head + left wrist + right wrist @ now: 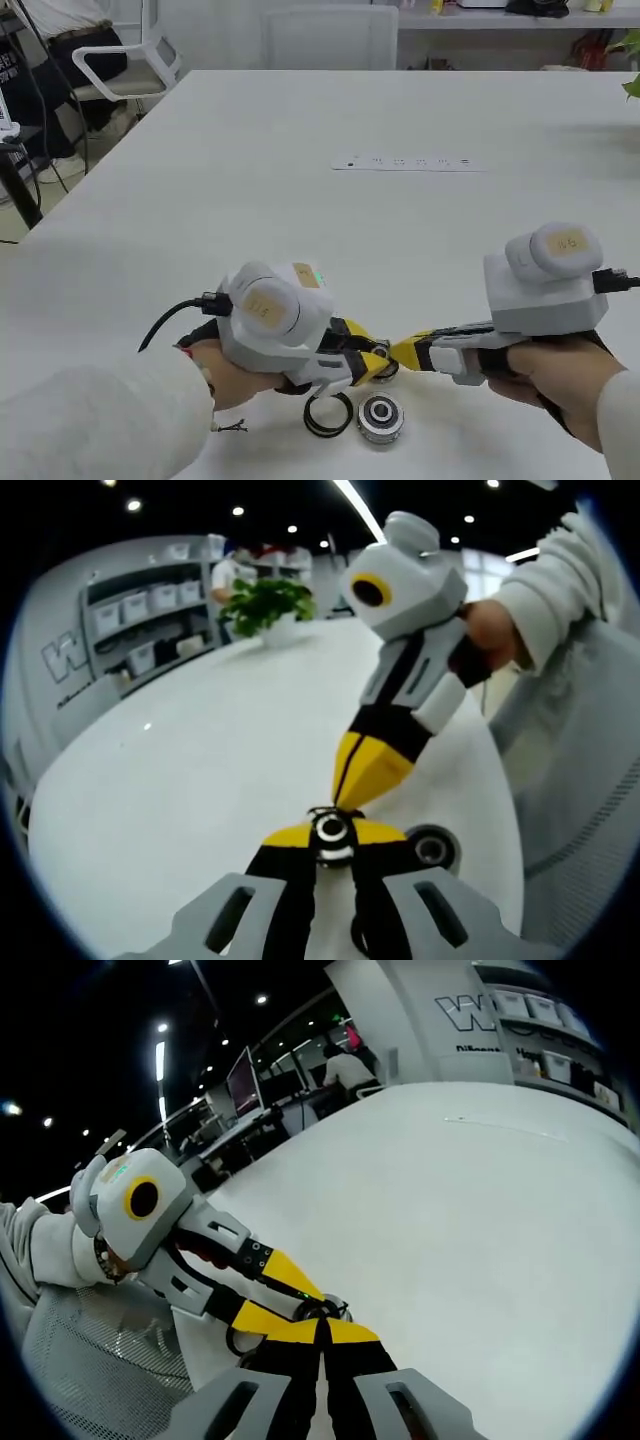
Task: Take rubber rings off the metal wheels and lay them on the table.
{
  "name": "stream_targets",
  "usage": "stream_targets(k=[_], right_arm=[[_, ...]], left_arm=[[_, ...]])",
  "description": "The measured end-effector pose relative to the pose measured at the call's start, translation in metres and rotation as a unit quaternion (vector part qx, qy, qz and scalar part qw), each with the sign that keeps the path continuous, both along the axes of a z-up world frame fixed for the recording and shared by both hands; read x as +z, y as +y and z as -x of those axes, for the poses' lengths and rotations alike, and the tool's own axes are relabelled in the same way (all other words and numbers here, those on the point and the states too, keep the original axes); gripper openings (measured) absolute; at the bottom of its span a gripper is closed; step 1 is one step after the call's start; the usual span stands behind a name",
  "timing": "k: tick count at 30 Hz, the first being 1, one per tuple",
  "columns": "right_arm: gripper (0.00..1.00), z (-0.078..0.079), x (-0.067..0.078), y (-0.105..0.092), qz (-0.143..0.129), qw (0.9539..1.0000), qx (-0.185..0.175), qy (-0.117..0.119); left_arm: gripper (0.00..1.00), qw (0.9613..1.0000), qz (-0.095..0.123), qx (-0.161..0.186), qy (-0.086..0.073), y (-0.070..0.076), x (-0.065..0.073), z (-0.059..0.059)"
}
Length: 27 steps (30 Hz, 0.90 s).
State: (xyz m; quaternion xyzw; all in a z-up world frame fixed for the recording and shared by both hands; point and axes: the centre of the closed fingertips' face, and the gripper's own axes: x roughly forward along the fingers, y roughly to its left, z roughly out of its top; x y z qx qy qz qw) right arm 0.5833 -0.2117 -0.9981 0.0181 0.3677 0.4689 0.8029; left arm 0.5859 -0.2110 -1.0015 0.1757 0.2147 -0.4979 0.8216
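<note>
My left gripper [376, 364] [331, 842] is shut on a small metal wheel [386, 374] [332, 829], held just above the white table [300, 200]. My right gripper [401, 353] [342, 798] [322, 1326] comes in from the opposite side. Its yellow tips meet at the wheel's black rubber ring [322, 811] [330, 1307], apparently pinching its edge. In the right gripper view the left gripper [312, 1305] reaches in from the left. Below the grippers lie a loose black rubber ring [328, 415] and a bare metal wheel [380, 418] [432, 849].
A white power strip [408, 163] lies mid-table, far from the work. A chair [125, 65] and a seated person stand off the table's far left corner. A potted plant [264, 602] sits at the table's end. Shelves line the wall.
</note>
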Motion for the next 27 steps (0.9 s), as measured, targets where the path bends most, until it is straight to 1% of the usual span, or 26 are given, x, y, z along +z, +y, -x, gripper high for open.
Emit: stream_targets(k=[23,26,27], right_arm=[[0.00,0.0013,0.0051,0.0041,-0.012,0.9998,0.013,-0.009],[0.00,0.0030,0.0068,0.0064,-0.018,0.9997,0.017,-0.008],[0.00,0.0027,0.0061,0.0065,-0.013,0.9996,0.019,-0.014]], left_arm=[[0.14,1.0000,0.002,-0.002,0.000,-0.0008,0.0003,0.0012],[0.14,1.0000,0.002,-0.002,-0.001,-0.0009,0.0003,0.0010],[0.14,1.0000,0.002,-0.002,-0.002,-0.0009,0.0004,0.0012]])
